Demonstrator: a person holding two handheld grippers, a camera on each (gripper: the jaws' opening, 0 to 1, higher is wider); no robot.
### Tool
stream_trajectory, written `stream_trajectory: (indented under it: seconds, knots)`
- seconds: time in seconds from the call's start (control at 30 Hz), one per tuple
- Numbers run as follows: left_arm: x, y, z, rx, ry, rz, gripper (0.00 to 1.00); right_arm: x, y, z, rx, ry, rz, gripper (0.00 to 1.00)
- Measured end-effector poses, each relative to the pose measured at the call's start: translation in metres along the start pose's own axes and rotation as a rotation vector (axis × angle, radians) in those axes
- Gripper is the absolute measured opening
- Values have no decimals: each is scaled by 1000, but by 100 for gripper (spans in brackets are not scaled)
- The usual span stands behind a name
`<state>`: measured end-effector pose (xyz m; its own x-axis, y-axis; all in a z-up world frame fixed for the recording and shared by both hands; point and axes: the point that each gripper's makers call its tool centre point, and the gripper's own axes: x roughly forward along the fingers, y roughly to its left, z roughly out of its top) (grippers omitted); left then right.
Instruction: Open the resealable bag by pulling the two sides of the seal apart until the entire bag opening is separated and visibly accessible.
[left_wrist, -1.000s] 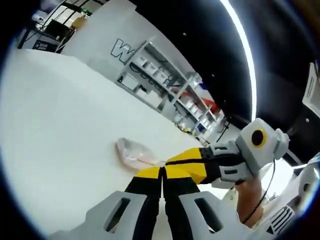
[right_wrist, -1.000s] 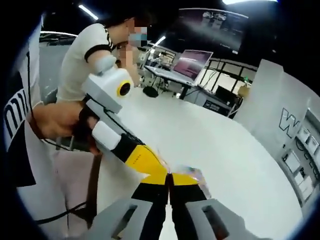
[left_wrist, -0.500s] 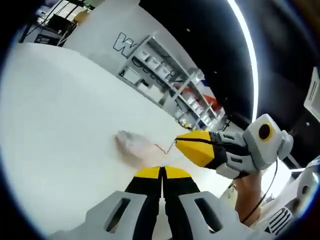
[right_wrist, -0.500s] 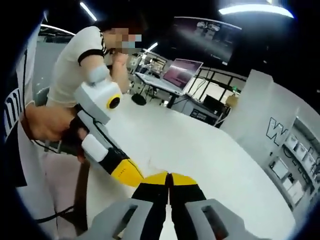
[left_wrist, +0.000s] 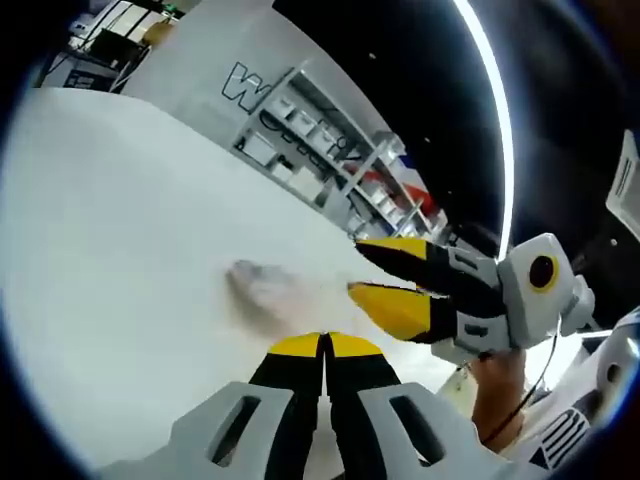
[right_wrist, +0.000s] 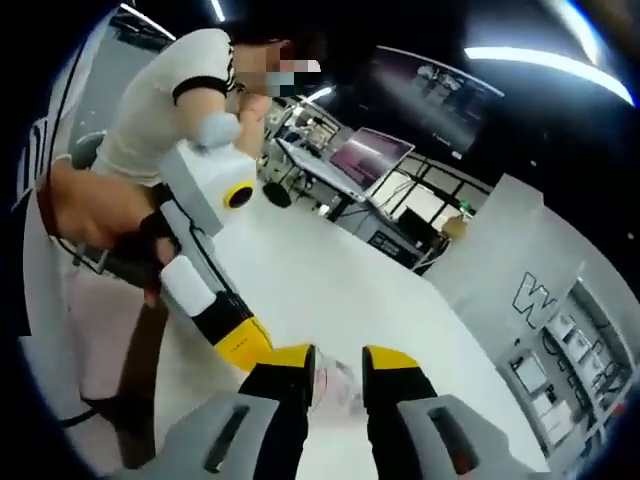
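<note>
Bag (left_wrist: 262, 290) lies blurred on the white surface (left_wrist: 110, 220), at 11 o'clock beyond my left gripper (left_wrist: 324, 345), whose fingers are together. My right gripper (right_wrist: 338, 358) stands fingers apart, with the bag (right_wrist: 338, 385) between them; I judge it nearer.

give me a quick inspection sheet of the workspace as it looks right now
surface: white table, mostly bare
job's things: resealable bag, blurred, lying on the table; whether the seal is open cannot be told
clutter: nothing seen
grippers: left gripper jaws together; right gripper jaws apart, bag behind the gap
cables: black cable near the right gripper's handle
surroundings: shelving, laptop on a desk, a person seated behind
</note>
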<state>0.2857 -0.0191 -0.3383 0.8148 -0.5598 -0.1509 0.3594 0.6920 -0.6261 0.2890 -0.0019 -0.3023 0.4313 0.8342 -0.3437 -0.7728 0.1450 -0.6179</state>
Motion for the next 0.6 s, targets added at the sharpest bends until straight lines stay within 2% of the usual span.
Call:
stream_trajectory:
  seconds: [0.1,0.17,0.23,0.37,0.4,0.6]
  knots:
    - [-1,-2,0,5,1,-4,1,8,6,-5,-37,29,18,17]
    - [-2,-2,-1,9,4,-3,1,10,5,-3,-34,23,15,16]
    - [-2,-2,-3,6,10,-2,1,9,-6,6,-19,-22,-37,11]
    - [-2,0,-6,2,20,1,1,1,-30,15,2,-76,-147,11]
    - [-2,0,-7,1,20,0,1,-1,-34,14,9,-71,-156,11]
    - [-1,-2,-3,5,14,-5,1,-4,-29,5,64,-62,-129,12]
